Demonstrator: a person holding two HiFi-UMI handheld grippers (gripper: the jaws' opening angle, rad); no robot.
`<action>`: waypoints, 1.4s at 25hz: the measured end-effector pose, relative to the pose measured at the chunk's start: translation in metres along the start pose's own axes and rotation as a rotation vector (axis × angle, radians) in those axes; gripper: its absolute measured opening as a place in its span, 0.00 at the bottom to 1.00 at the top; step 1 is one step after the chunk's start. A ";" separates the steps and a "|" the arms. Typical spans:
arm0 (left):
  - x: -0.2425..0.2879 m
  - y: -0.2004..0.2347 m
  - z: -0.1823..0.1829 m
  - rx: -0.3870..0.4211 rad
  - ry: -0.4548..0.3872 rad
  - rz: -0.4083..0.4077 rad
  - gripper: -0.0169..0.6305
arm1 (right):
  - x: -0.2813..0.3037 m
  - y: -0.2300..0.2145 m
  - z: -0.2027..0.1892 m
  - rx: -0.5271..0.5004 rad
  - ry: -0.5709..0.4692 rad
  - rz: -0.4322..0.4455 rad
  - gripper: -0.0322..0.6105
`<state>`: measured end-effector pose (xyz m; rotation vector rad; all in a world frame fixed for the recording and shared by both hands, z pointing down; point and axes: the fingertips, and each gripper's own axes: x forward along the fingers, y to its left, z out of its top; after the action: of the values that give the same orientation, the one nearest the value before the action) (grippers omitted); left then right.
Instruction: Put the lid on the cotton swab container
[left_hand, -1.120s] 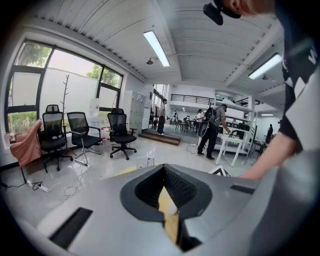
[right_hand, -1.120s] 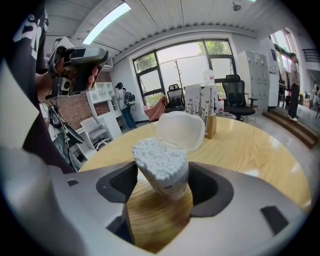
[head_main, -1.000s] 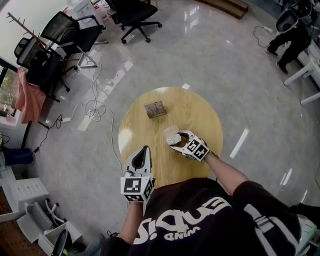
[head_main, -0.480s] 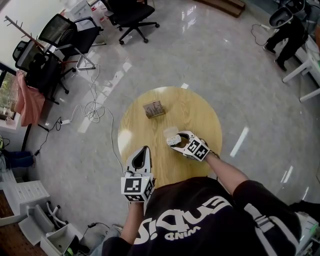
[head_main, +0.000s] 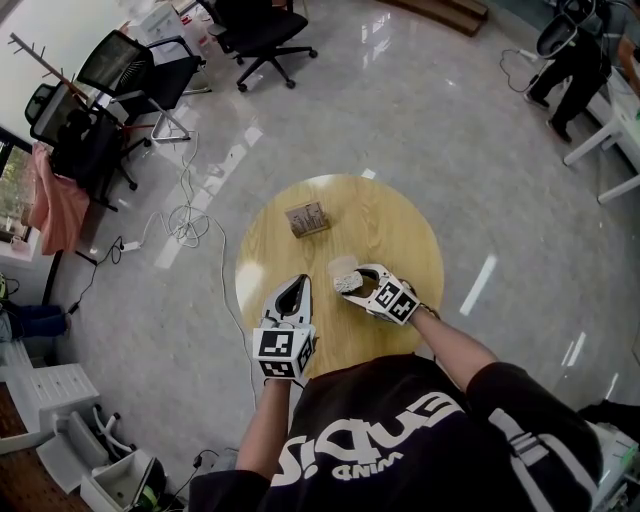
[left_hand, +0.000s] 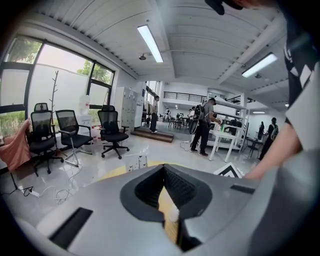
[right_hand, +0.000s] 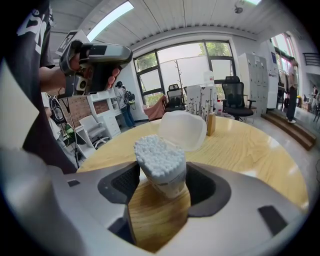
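An open tub of cotton swabs (right_hand: 161, 162) stands on the round wooden table (head_main: 390, 235), its white tips showing. It sits between the jaws of my right gripper (right_hand: 160, 187), which have closed in until both pads touch its sides. In the head view the tub (head_main: 349, 285) is at mid table inside that gripper (head_main: 352, 280). The translucent lid (right_hand: 182, 129) lies on the table just beyond the tub, also seen as the lid (head_main: 343, 266) from above. My left gripper (head_main: 299, 286) hovers at the near left, shut and empty, jaws (left_hand: 169, 210) together.
A small printed box (head_main: 308, 217) stands at the table's far side. Office chairs (head_main: 260, 30) and loose cables (head_main: 185, 215) are on the floor to the left and beyond. A person (head_main: 570, 55) stands by white desks at the far right.
My left gripper has moved forward and right, over the table edge toward the tub. The right gripper stays around the tub, its jaws slightly narrower.
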<state>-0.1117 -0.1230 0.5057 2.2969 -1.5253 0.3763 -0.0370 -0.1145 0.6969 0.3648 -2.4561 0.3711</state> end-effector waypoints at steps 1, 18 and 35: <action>0.007 0.000 -0.004 -0.002 0.007 -0.007 0.04 | 0.001 0.000 0.000 0.002 -0.001 -0.001 0.49; 0.087 -0.007 -0.069 -0.072 0.164 -0.116 0.04 | 0.002 0.002 0.000 -0.002 -0.019 -0.030 0.49; 0.108 -0.017 -0.083 -0.022 0.219 -0.209 0.31 | 0.001 0.001 0.000 0.005 -0.019 -0.022 0.49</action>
<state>-0.0567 -0.1707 0.6225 2.2848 -1.1668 0.5312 -0.0383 -0.1139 0.6978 0.3988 -2.4680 0.3662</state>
